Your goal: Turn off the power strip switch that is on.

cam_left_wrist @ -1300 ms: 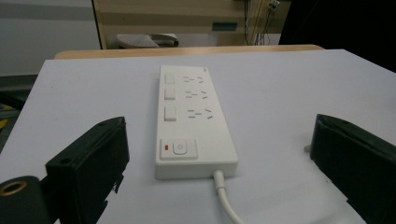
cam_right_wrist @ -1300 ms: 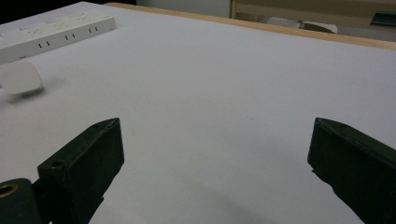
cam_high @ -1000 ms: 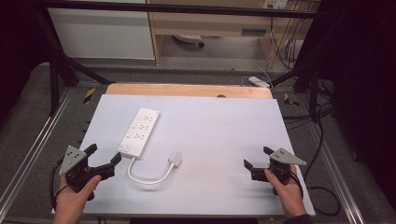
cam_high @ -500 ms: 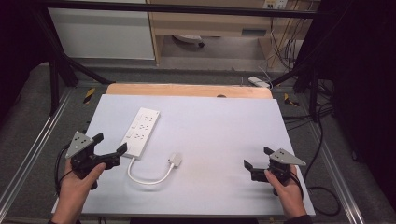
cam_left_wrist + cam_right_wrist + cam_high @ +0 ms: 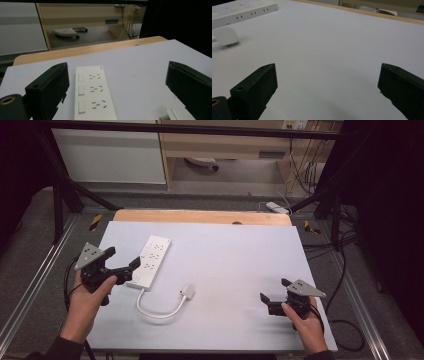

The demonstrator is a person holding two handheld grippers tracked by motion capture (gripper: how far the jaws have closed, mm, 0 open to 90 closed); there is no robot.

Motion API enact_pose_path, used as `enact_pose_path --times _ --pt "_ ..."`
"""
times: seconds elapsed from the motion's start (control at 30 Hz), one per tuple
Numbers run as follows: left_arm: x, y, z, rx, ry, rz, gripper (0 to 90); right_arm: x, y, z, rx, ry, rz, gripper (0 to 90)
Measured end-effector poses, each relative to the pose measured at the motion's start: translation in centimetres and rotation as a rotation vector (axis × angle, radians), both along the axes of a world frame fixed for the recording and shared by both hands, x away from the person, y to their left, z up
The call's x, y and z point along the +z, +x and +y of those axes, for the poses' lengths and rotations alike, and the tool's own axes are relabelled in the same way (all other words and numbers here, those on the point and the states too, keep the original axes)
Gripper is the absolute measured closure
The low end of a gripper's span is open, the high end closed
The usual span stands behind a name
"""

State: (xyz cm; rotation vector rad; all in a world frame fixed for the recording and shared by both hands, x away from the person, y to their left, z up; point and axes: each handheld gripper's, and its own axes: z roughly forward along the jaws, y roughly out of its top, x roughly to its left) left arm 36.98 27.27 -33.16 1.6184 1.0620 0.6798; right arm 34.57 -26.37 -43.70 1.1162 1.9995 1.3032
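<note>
Just at the near end of the white power strip [image 5: 151,260] on the table's left, the left gripper [image 5: 122,260] gapes wide; its plug [image 5: 170,115] is cut off below. Right gripper [image 5: 274,296] sits spread, empty.

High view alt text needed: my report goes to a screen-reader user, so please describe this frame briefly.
A person's left gripper, jaws open, reaches the near end of a white power strip on a pale table. The strip's short cable curls to a white plug. The right gripper, also open, rests apart near the table's right front corner.
</note>
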Motion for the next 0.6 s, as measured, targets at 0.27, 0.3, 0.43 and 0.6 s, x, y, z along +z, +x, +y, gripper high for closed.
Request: enact_pose_path --times 0.27,0.3,0.43,0.6 --pt "-0.1 2.6 -0.5 0.009 0.039 0.012 4.8 -0.1 -0.1 0.1 0.006 -0.013 0.005 2.7" --pt "-0.2 2.9 -0.6 0.009 0.04 0.014 4.8 -0.1 -0.1 0.1 0.007 -0.012 0.007 2.7" --pt "-0.4 4.1 -0.8 0.011 0.048 0.019 4.8 0.0 -0.3 0.1 0.013 -0.019 0.003 2.7" --pt "-0.2 5.7 -1.0 0.028 0.067 0.028 4.7 0.1 -0.5 0.2 0.014 -0.024 0.005 2.7"
